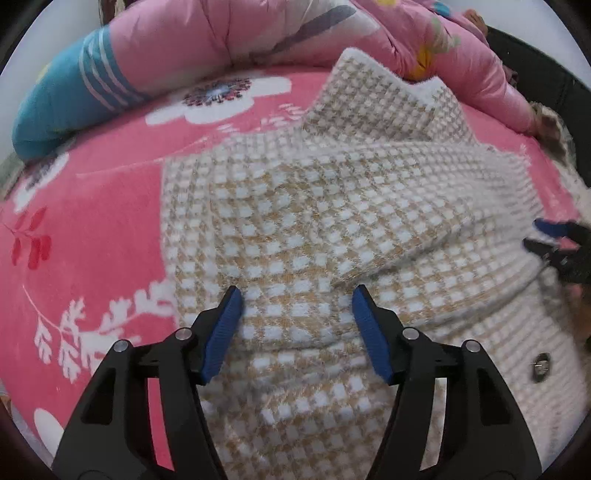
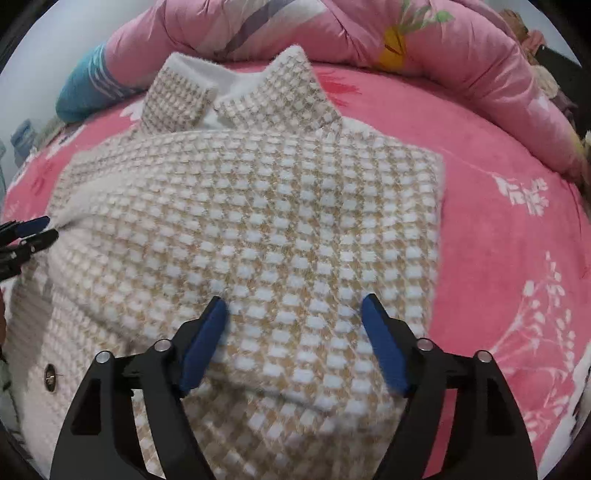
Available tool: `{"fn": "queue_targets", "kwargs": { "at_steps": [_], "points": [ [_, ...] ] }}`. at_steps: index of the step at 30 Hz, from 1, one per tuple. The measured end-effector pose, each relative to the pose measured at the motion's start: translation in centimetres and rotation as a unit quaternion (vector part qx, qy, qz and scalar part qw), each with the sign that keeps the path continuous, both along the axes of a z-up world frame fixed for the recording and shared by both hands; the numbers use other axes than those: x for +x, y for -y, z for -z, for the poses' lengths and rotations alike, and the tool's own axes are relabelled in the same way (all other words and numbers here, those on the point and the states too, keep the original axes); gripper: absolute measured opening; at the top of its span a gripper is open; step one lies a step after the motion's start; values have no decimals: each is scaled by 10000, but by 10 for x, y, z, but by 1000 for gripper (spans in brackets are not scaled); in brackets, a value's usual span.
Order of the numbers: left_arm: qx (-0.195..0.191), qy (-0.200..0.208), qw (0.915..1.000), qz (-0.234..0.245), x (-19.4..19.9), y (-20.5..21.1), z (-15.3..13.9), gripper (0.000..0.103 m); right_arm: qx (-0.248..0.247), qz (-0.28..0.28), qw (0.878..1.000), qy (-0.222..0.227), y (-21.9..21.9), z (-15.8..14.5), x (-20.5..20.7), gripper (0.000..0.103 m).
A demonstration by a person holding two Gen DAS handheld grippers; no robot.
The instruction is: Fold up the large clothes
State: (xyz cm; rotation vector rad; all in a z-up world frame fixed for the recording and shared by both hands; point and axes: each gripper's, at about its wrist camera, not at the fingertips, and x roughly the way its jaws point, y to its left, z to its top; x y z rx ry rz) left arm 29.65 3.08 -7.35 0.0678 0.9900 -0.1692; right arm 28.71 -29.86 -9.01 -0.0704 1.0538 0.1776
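Note:
A large beige-and-white checked woolly jacket [image 1: 332,206] lies on a pink floral bed, collar at the far end; it also fills the right wrist view [image 2: 266,229]. Its sides are folded in over the middle. A metal snap button [image 1: 540,363] shows near the hem, and also in the right wrist view [image 2: 50,376]. My left gripper [image 1: 297,297] is open, hovering over the jacket's left part with nothing between its blue pads. My right gripper [image 2: 295,306] is open over the jacket's right part, also empty. Each gripper shows at the edge of the other's view [image 1: 550,240] [image 2: 29,232].
The pink floral bedsheet [image 1: 92,229] surrounds the jacket, also seen on the right [image 2: 509,236]. A rolled pink quilt [image 2: 369,33] and a blue striped pillow [image 1: 70,99] lie along the far edge of the bed.

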Motion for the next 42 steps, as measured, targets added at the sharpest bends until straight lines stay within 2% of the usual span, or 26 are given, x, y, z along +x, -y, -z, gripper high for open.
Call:
{"fn": "queue_targets", "kwargs": {
  "at_steps": [3, 5, 6, 7, 10, 13, 17, 23, 27, 30, 32, 35, 37, 40, 42],
  "points": [
    [41, 35, 9997, -238, -15, -1, -17, 62, -96, 271, 9996, -32, -5, -25, -8, 73],
    [0, 113, 9995, -302, -31, -5, -30, 68, -70, 168, 9998, 126, -11, -41, -28, 74],
    [57, 202, 9992, -336, -46, -7, -38, 69, 44, 67, 9997, 211, -14, -51, -47, 78],
    [99, 269, 9990, -349, -59, -8, -43, 72, 113, 17, 9997, 234, -15, -54, -57, 83],
    [111, 389, 9984, -401, -106, -17, -55, 78, 347, -307, 9986, 247, -24, -60, -108, 87],
    [95, 432, 9975, -545, -157, -30, -57, 80, 342, -629, 9971, 272, -38, -57, -158, 89],
    [-173, 482, 9950, -861, -236, -52, -46, 80, 349, -740, 9964, 208, -45, -42, -212, 90],
    [-753, 623, 9889, -1116, -335, -62, -17, 80, 296, -439, 9985, 159, -29, -15, -248, 90],
    [-1144, 665, 9829, -1283, -379, -59, 6, 76, 316, -248, 9992, 24, -15, 6, -257, 90],
    [-1386, 594, 9781, -1438, -390, -53, 24, 66, 125, -347, 9992, 179, -18, 12, -264, 94],
    [-1494, 513, 9754, -1536, -388, -53, 33, 56, 17, -396, 9991, 163, -23, 13, -265, 96],
    [-1592, 439, 9722, -1658, -380, -53, 40, 49, 93, -423, 9990, 85, -21, 13, -262, 96],
    [-1674, 485, 9692, -1741, -372, -56, 40, 49, 205, -427, 9989, 53, -19, 13, -260, 96],
    [-1696, 471, 9698, -1686, -356, -59, 36, 48, 346, -410, 9985, 68, -15, 12, -260, 96],
    [-1810, 399, 9686, -1657, -347, -61, 34, 44, 392, -372, 9985, 102, -14, 12, -261, 96]
  ]
}}
